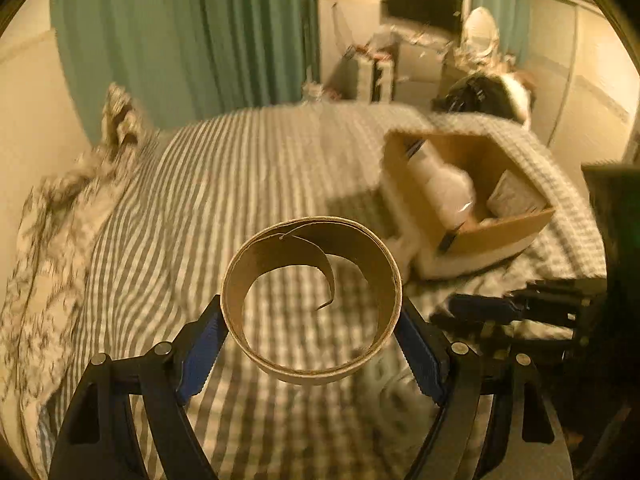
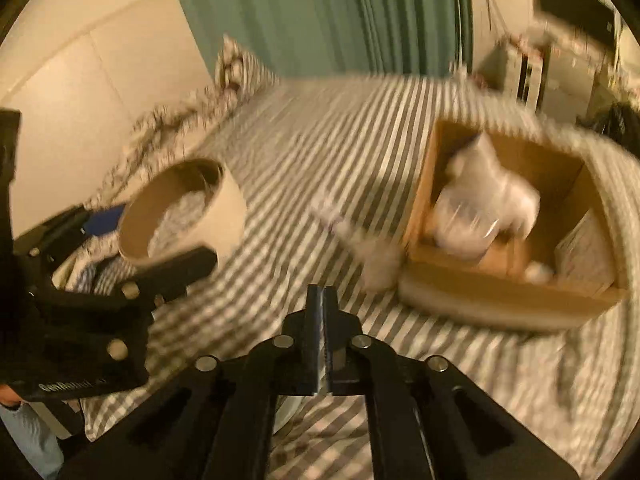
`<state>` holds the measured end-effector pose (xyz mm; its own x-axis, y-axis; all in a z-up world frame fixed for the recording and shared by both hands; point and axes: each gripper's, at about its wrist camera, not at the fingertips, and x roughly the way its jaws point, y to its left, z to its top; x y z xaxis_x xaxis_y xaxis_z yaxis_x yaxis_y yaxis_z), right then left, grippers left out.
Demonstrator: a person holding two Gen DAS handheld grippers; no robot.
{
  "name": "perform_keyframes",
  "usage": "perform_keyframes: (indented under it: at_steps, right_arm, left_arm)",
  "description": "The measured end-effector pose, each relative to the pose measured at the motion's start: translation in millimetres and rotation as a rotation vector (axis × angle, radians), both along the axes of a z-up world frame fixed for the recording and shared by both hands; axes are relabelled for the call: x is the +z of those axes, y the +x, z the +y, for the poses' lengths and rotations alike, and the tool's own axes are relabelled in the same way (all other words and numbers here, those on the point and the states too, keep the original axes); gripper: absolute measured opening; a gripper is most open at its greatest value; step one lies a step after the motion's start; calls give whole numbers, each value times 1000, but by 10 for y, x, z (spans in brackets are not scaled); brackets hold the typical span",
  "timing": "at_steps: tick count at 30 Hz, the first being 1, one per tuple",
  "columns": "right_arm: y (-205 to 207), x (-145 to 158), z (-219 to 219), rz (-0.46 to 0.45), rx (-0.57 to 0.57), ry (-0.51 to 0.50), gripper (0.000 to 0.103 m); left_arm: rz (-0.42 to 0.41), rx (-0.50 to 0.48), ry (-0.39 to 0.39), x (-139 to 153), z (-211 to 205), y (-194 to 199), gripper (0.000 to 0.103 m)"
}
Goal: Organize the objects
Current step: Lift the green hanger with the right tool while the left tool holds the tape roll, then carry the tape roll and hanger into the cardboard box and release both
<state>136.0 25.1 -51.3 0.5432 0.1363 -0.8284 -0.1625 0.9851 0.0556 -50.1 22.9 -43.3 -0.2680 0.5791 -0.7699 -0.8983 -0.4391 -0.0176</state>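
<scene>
My left gripper (image 1: 310, 312) is shut on a wide brown cardboard ring (image 1: 240, 332), with its blue pads pressing the ring's two sides and a loose inner strip curling inside. The ring hangs above the striped bed. In the right wrist view the ring (image 2: 224, 204) sits at the left. An open cardboard box (image 1: 504, 226) lies on the bed to the right, holding a white plastic bottle (image 1: 440, 184) and a pale packet (image 1: 514, 196). My right gripper (image 2: 322, 292) hovers over the bed left of the box (image 2: 500, 284), fingers together, nothing between them. A blurred white object (image 2: 360, 240) lies by the box's near corner.
The grey-striped bedcover (image 1: 240, 168) fills the middle, with patterned pillows (image 1: 80, 184) along its left side. Green curtains (image 1: 180, 32) hang behind. A cluttered shelf and a dark screen (image 1: 424, 0) stand at the far right, with a dark bundle (image 1: 480, 92) past the bed's corner.
</scene>
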Motion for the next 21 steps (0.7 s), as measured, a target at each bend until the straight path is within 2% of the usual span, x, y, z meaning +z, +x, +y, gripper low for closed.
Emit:
perform_keyframes:
  at_steps: [2, 5, 10, 14, 16, 18, 21]
  right_arm:
    - [32, -296, 104, 92, -11, -23, 55]
    - [85, -587, 208, 205, -26, -79, 55]
    - [180, -970, 206, 373, -41, -56, 57]
    - [181, -1065, 297, 399, -18, -78, 57]
    - [141, -1067, 373, 384, 6, -109, 52]
    - [95, -1028, 425, 359, 28, -110, 19]
    - [10, -917, 477, 296, 40, -115, 9]
  left_arm:
    - [-2, 29, -42, -172, -90, -77, 83]
    - [-9, 57, -83, -373, -240, -173, 83]
    - [-44, 80, -102, -542, -413, -268, 83]
    - [-51, 82, -95, -542, -486, -263, 83]
    - [-52, 85, -88, -511, -533, -262, 83]
    - [-50, 88, -81, -478, -567, -275, 83]
    - [-44, 88, -71, -420, -594, -281, 83]
